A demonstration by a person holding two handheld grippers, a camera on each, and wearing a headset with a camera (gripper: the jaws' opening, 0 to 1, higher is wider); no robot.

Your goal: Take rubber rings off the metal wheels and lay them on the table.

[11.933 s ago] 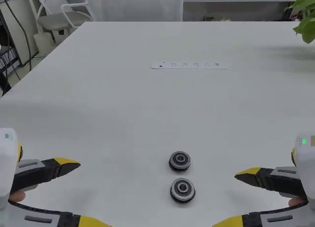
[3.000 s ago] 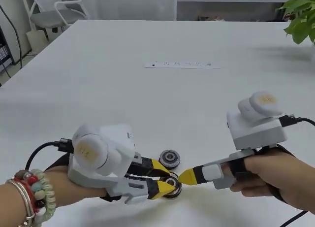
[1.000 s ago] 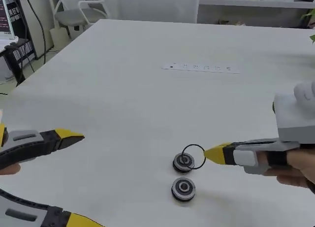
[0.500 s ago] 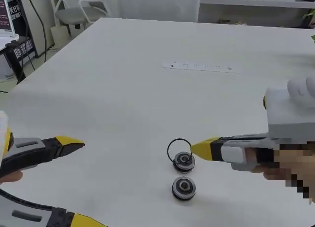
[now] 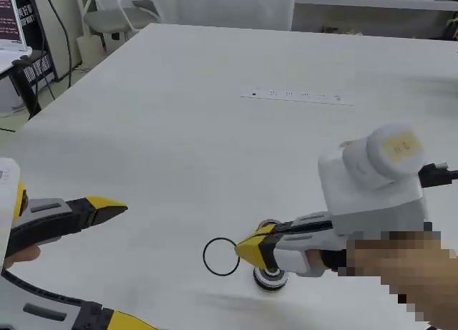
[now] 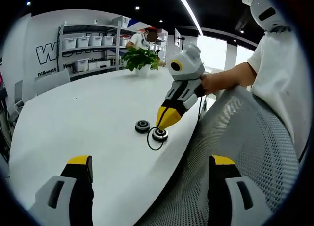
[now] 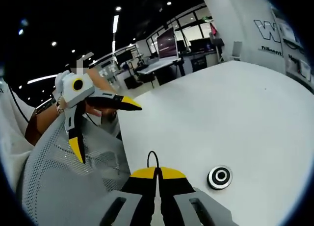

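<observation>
Right claw (image 5: 247, 248) pinches the rubber ring (image 5: 204, 257), which hangs beyond its tips, just beside the metal wheel (image 5: 270, 277) over the bench (image 5: 215, 129); left claw (image 5: 132, 265) gapes wide.

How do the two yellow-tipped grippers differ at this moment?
The left gripper has its jaws wide apart and holds nothing; the right gripper has its jaws pinched shut on a thin black rubber ring. The left gripper sits back from the two metal wheels, while the right gripper's tip is right beside them, low over the table. Both have black jaws with yellow tips.
</observation>
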